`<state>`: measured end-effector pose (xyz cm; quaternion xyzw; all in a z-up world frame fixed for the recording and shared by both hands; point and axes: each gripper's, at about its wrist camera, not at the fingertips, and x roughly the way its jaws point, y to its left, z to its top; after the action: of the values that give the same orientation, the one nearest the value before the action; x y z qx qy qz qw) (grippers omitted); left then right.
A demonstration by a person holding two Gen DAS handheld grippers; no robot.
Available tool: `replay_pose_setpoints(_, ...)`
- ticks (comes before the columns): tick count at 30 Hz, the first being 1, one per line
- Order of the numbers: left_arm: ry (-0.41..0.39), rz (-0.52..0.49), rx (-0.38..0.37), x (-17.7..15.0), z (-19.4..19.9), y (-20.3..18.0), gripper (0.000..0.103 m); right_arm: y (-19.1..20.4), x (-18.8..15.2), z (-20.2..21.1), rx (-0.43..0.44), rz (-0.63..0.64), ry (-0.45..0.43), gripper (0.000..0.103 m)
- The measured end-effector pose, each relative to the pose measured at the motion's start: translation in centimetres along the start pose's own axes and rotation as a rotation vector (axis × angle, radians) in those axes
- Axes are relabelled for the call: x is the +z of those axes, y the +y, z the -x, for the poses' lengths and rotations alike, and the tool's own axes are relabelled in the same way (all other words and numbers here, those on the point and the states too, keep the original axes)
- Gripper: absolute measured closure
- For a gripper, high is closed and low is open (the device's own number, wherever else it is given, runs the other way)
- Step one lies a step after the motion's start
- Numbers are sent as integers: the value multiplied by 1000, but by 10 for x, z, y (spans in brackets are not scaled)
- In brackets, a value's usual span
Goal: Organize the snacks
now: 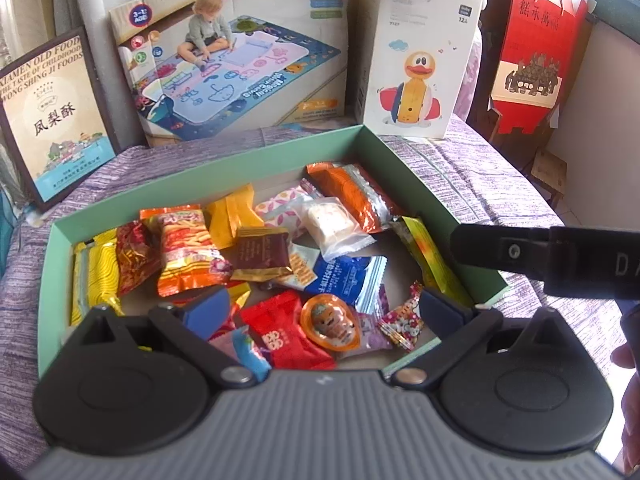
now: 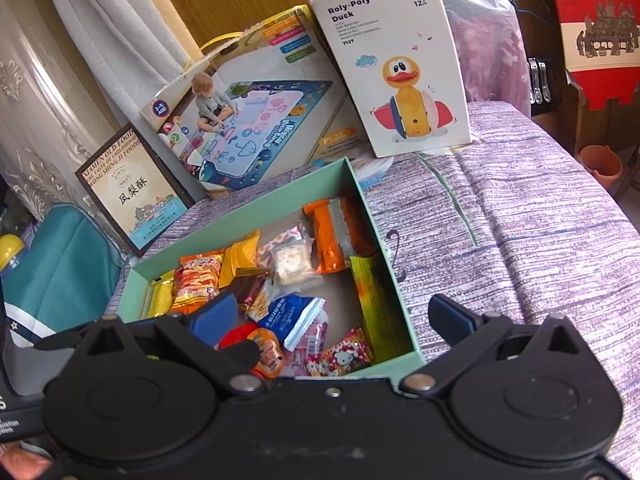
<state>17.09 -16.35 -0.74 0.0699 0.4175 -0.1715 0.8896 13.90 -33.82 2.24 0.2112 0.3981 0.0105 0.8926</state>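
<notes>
A shallow mint-green box (image 1: 256,148) (image 2: 364,208) lies on a purple cloth and holds several wrapped snacks: an orange packet (image 1: 352,196) (image 2: 332,240), a blue-and-white packet (image 1: 344,278) (image 2: 288,314), a red packet (image 1: 286,330), a Hello Kitty candy (image 1: 402,322) (image 2: 342,356). My left gripper (image 1: 322,306) hovers open over the box's near end, nothing between its blue pads. My right gripper (image 2: 334,312) is open too, above the box's near right corner and holding nothing. In the left wrist view the right gripper's black finger (image 1: 520,250) reaches in from the right.
Behind the box stand a drawing-mat toy box (image 1: 236,60) (image 2: 256,120), a Roly-Poly Duck carton (image 1: 420,64) (image 2: 400,64) and a framed pastry box (image 1: 52,120) (image 2: 132,188). A red paper bag (image 1: 536,52) hangs at right. A teal bag (image 2: 60,272) sits left of the table.
</notes>
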Motion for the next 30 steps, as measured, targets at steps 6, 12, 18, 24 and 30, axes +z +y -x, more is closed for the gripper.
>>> replay_pose_setpoints(6, -52, -1, 1, -3, 39, 3, 0, 19, -1, 28, 6, 24, -23, 0)
replay_pose_setpoints(12, -115, 18, -5, -11, 83, 12, 0, 45, -3, 61, 2, 71, -66, 0)
replay_pose_setpoints(18, -162, 35, 29, -28, 117, 28, 0, 65, -15, 79, -22, 109, -69, 0)
replay_pose_setpoints(24, -186, 47, 87, -55, 141, 50, 0, 77, -34, 82, -22, 128, -32, 0)
replay_pose_setpoints(30, -139, 95, 70, -83, 143, 74, 0, 80, -56, 72, -45, 139, 29, 0)
